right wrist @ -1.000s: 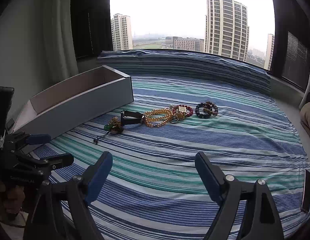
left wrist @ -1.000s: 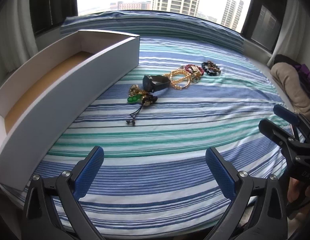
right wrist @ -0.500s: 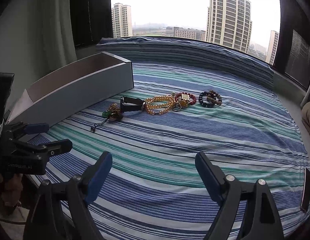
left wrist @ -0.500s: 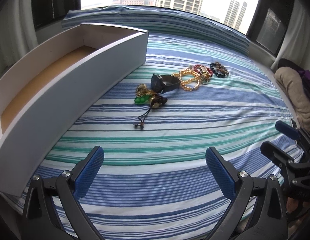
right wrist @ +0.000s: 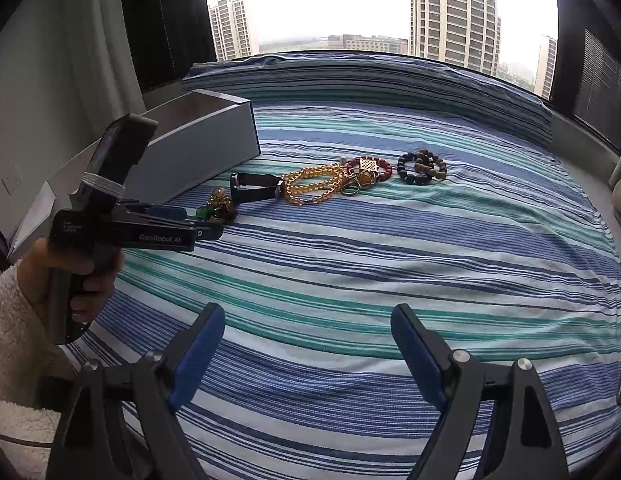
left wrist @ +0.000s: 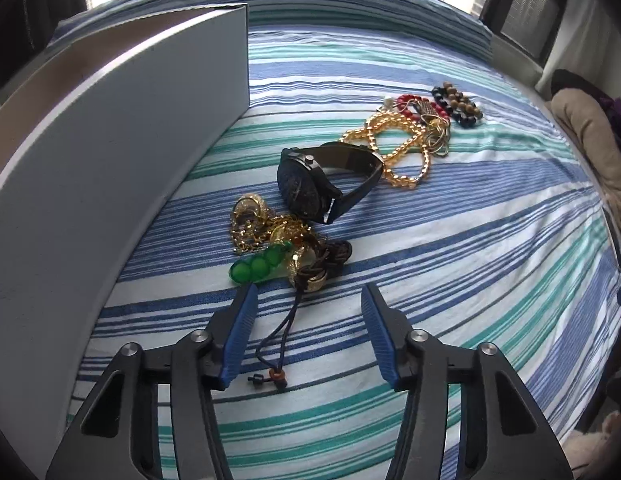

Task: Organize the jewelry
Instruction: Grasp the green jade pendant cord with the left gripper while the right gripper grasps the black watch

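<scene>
My left gripper (left wrist: 306, 300) is closing around a dark cord (left wrist: 284, 332), pads not touching. My right gripper (right wrist: 308, 328) stands wide apart above the striped sheet (right wrist: 430, 248).

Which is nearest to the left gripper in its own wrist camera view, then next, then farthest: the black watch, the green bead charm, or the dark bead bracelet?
1. Green bead charm, just ahead of the left gripper, toward its left jaw.
2. Black watch, farther up the middle.
3. Dark bead bracelet, far upper right.
</scene>
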